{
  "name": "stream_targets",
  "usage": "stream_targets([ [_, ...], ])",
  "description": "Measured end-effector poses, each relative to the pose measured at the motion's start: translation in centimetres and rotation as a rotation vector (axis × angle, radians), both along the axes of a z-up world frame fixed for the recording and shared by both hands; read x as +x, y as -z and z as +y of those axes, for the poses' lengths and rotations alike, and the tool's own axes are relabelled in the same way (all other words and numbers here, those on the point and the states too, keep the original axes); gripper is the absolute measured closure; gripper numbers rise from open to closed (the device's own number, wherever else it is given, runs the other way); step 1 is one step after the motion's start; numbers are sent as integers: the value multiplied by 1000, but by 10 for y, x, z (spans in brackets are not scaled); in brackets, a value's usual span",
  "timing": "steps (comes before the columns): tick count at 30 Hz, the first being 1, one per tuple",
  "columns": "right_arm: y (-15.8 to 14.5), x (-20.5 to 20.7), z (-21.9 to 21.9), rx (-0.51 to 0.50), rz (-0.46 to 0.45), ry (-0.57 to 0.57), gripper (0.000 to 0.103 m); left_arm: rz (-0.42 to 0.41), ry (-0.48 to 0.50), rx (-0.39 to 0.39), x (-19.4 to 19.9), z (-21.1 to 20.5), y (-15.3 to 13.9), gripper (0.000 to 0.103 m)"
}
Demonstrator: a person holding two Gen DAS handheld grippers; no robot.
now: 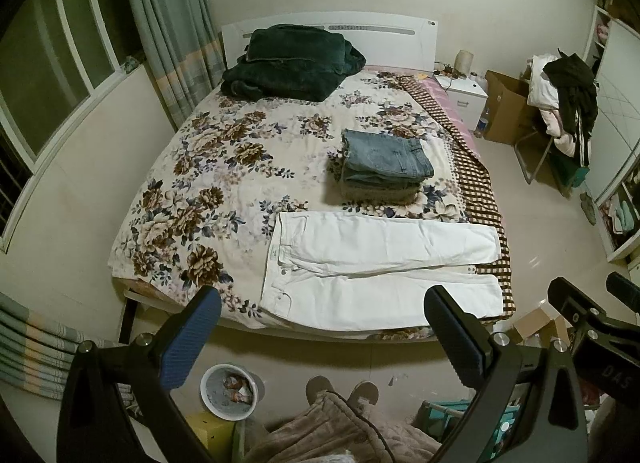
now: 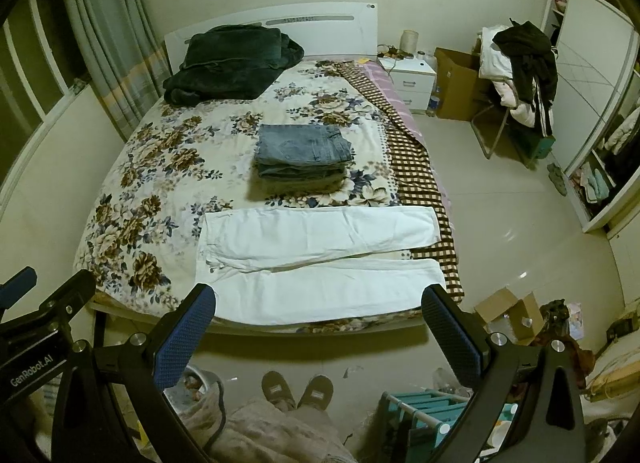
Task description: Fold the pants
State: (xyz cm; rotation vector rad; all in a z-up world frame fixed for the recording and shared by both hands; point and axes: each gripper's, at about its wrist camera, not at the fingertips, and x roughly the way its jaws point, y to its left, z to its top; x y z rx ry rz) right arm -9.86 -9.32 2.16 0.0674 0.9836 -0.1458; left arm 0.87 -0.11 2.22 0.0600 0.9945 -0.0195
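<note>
Left gripper (image 1: 322, 327) spread wide, holding nothing; blue ribbed pads. Right gripper (image 2: 318, 325) likewise spread, unloaded. White pants (image 1: 380, 267) lie flat ahead of both, legs splayed in narrow V, on floral quilted bed (image 1: 208, 167). Folded denim stack (image 1: 386, 163) beyond pants.

The bed (image 1: 168, 199) fills the middle of both views, spread with a cream floral quilt (image 1: 224, 167), white headboard (image 1: 384, 29) at the far end. Along its right edge runs a brown checked blanket (image 1: 476, 183), with a strip of pink sheet (image 1: 440, 93) showing beside it. Up by the headboard sits a heap of dark green plush blanket (image 1: 288, 63). Mid-bed, toward the right, there's a stack of folded jeans (image 1: 384, 167). Nearest the foot, white pants (image 1: 380, 263) lie flat across the quilt, waistband to the left, legs spread apart and reaching right onto the checked blanket.
</note>
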Motion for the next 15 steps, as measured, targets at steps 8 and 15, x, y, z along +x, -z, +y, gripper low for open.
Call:
stream_targets([
  [8,0,1,-9,0,0,-2,0,-3,-1,0,-1,1,1,0],
  [15,0,-7,4,2,2,-5,0,-5,-2,0,-1,1,1,0],
])
